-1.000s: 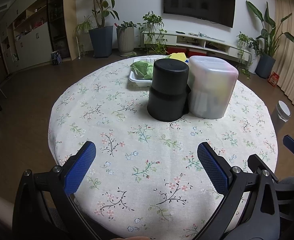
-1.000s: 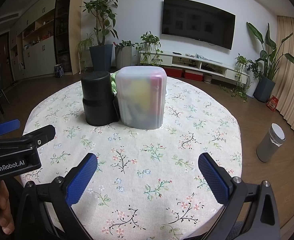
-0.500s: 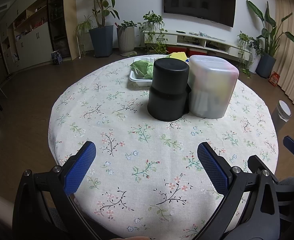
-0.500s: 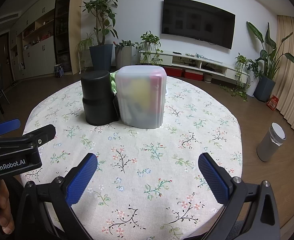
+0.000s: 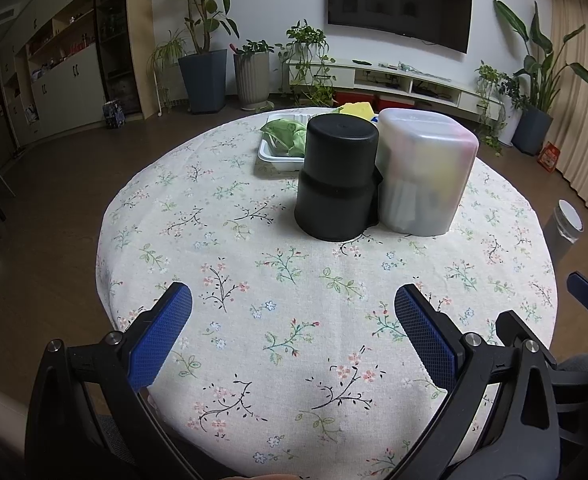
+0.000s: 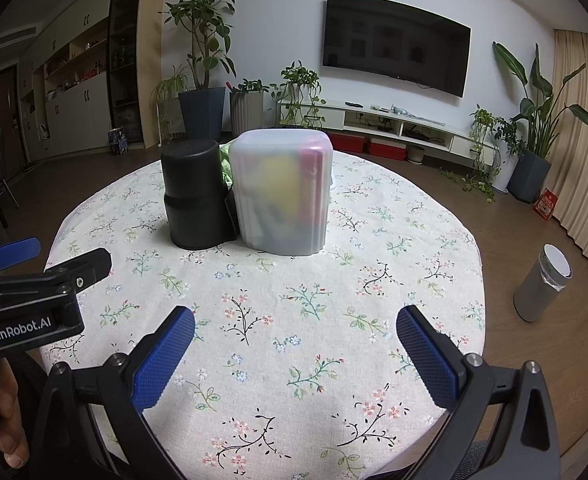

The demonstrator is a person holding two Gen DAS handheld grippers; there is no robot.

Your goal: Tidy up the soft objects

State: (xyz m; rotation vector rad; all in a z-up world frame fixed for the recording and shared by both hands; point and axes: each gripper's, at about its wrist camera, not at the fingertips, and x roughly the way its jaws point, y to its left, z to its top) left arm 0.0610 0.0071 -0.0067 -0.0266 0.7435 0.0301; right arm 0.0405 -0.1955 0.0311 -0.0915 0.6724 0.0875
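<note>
Hovering spread-jawed, two grippers, left gripper (image 5: 293, 330) and right gripper (image 6: 295, 354), face two containers (image 5: 424, 176).

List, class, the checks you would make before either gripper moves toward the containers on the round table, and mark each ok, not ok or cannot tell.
1. Left gripper open and empty: ok.
2. Right gripper open and empty: ok.
3. Tablecloth bare between grippers and containers: ok.
4. Black container and translucent container upside down: ok.
5. Gap between those two containers for a finger: not ok, they touch.
6. Soft items in white tray all reachable: cannot tell, containers hide most.
</note>
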